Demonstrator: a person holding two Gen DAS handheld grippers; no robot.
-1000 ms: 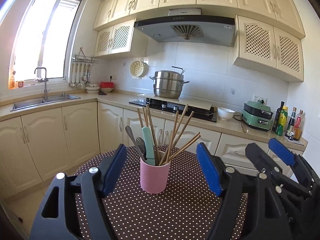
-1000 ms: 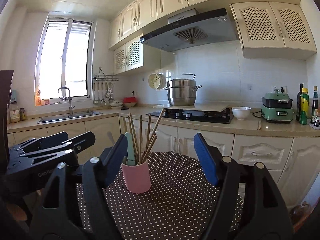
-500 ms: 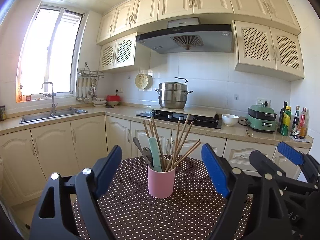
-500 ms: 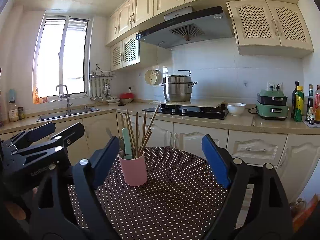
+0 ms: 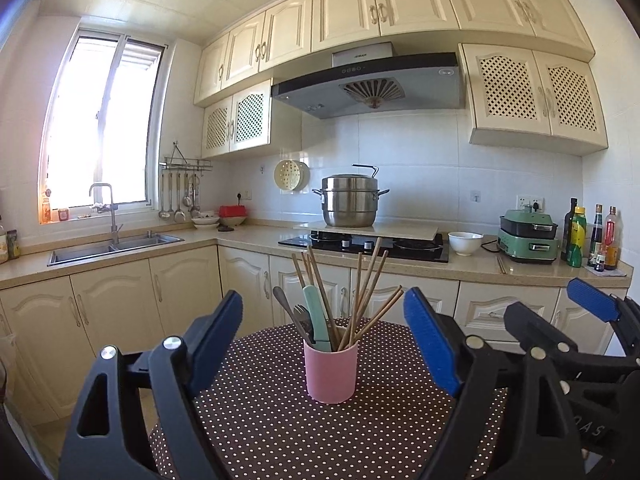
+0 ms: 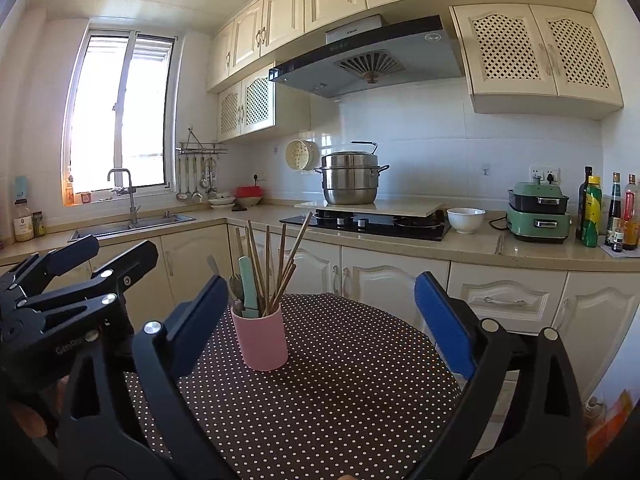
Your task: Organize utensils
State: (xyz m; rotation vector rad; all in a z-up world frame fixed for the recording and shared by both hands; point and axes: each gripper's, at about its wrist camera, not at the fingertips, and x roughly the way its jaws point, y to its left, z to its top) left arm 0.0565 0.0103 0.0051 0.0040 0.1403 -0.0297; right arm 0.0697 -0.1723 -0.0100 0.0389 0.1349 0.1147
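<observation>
While my left tongs [image 5: 322,332] stand open and my right tongs [image 6: 320,312] are opening, both empty, I judge sorting nearly done: utensils [image 5: 344,300] stand in the pink cup [image 5: 330,372] on the dotted bench [image 5: 280,432], none left out.
</observation>
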